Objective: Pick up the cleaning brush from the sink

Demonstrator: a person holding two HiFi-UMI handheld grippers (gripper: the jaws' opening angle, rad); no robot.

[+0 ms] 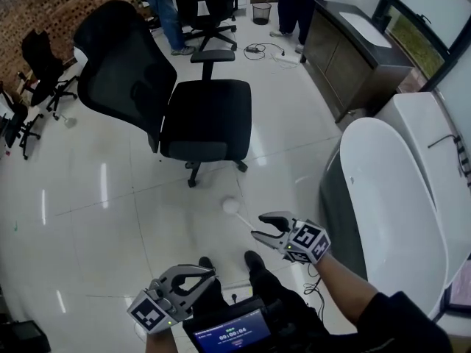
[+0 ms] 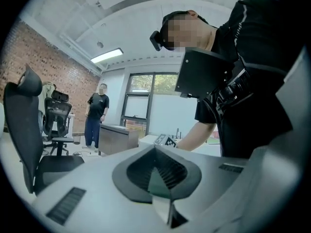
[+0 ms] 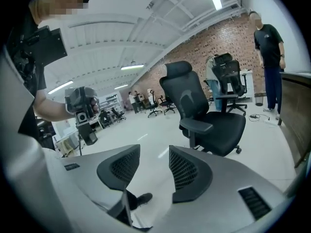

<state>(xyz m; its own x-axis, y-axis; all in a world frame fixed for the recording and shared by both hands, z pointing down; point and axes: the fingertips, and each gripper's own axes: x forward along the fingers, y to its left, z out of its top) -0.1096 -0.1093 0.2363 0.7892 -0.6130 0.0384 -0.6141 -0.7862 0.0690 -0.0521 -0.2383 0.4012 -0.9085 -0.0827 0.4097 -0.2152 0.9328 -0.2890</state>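
Two grippers sit low in the head view. The left gripper (image 1: 202, 274) is closed, its pads together on nothing. The right gripper (image 1: 259, 226) has its jaws wide apart, with nothing between them in its own view. Just past its tips a blurred, white-headed brush (image 1: 232, 207) shows over the floor (image 1: 110, 219); whether they touch I cannot tell. Beyond stands a black chair (image 1: 206, 120), with a white tub (image 1: 390, 190) at right and the sink (image 1: 366, 28) farthest.

floor (image 1: 110, 197): glossy white tiles | chair (image 1: 206, 120): matt black cloth seat | bathtub (image 1: 390, 197): smooth glossy white | wall (image 1: 44, 6): rough brick | cabinet (image 1: 346, 65): dark matt wood
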